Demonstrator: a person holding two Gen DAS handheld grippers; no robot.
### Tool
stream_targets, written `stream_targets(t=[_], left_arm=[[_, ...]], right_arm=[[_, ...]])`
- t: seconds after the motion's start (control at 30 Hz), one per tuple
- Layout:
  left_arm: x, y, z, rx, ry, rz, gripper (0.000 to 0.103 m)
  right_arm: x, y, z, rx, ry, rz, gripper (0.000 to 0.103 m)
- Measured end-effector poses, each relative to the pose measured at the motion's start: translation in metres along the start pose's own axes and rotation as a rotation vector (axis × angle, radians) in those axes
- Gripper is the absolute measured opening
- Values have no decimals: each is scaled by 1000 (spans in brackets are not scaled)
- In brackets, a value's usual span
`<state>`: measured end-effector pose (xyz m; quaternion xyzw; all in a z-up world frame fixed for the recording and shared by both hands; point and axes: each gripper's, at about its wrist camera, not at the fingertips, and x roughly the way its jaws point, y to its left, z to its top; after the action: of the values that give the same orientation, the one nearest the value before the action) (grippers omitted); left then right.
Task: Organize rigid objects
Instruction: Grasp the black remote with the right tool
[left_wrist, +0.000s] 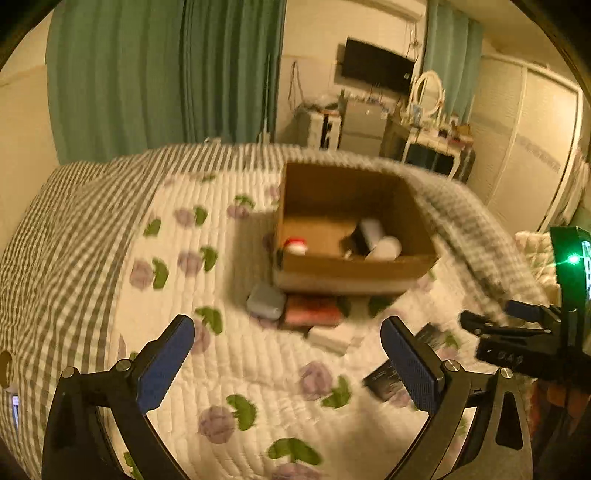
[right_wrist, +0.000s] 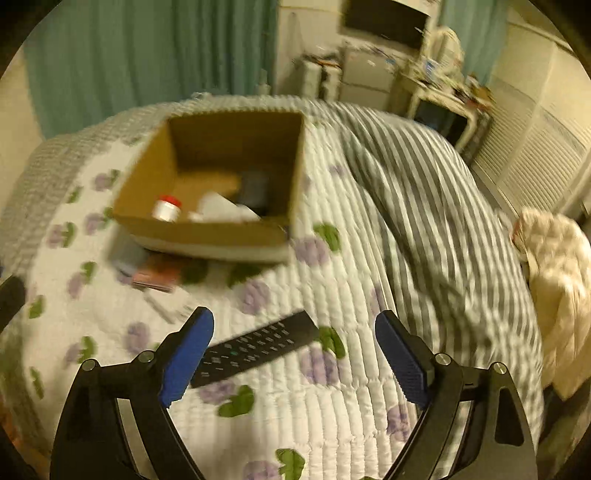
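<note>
Right wrist view: we see our right gripper (right_wrist: 293, 354) with its jaws wide apart and nothing between them.
Remote (right_wrist: 255, 350): it lies flat on the quilt (right_wrist: 332, 406), just ahead of the jaws and nearer the left one, one end hidden behind that pad.
Box (right_wrist: 207, 236): well ahead of the jaws and a little left, open at the top, standing on the quilt.
In the box: a red-capped bottle (right_wrist: 167, 208), a white container (right_wrist: 221, 210) and a dark item (right_wrist: 253, 190) (blur keeps us from naming it).
Left gripper (left_wrist: 288, 362): jaws wide apart too, holding nothing.
Ahead of the left jaws: a grey case (left_wrist: 266, 301) and a red flat thing (left_wrist: 314, 314) lie against the near foot of the box; a white slab (left_wrist: 332, 338) sits closer to us.
By the right jaw of the left gripper: dark packets (left_wrist: 384, 380), partly hidden behind the pad.
Done so far: we judge the job partly done, with about three things boxed.
Left to do: the remote, case, red thing, slab and packets are all on the quilt outside the box.
Likely next: the remote looks like our right gripper's pick, being nearest its jaws.
</note>
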<state>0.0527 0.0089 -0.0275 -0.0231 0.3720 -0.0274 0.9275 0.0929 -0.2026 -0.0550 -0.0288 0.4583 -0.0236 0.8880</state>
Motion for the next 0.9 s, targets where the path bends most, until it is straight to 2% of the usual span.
stream_targets(t=[0.17,0.3,0.37,0.47,0.6,0.63,0.67,0.73,0.8,0.9], left_arm=[[34,12,-23,-27,57,45,103],[50,10,-35,14,98,67,103],[57,9,-38,35,114,97,103],[62,12,-42,23,131,95,103],[64,12,-45,38,139,102,103],[64,11,-46,41,141,104,103],[63,11,-46,44,143,106,103],[63,10,-47,47,145,104,103],[64,9,-46,50,148,105,103],[68,4,-45,62,159,106,103]], right_arm=[[52,-11,-20,75,114,35,89],[89,-4,-33,101,206,71,89],[99,-1,-36,113,226,95,89],[110,3,-36,142,228,131,89],[124,17,-31,149,234,165,83],[127,24,-29,133,230,157,73],[129,29,-28,114,221,144,68],[126,42,-24,62,175,123,49],[120,49,-22,31,147,128,39],[111,50,-21,-14,97,83,20]])
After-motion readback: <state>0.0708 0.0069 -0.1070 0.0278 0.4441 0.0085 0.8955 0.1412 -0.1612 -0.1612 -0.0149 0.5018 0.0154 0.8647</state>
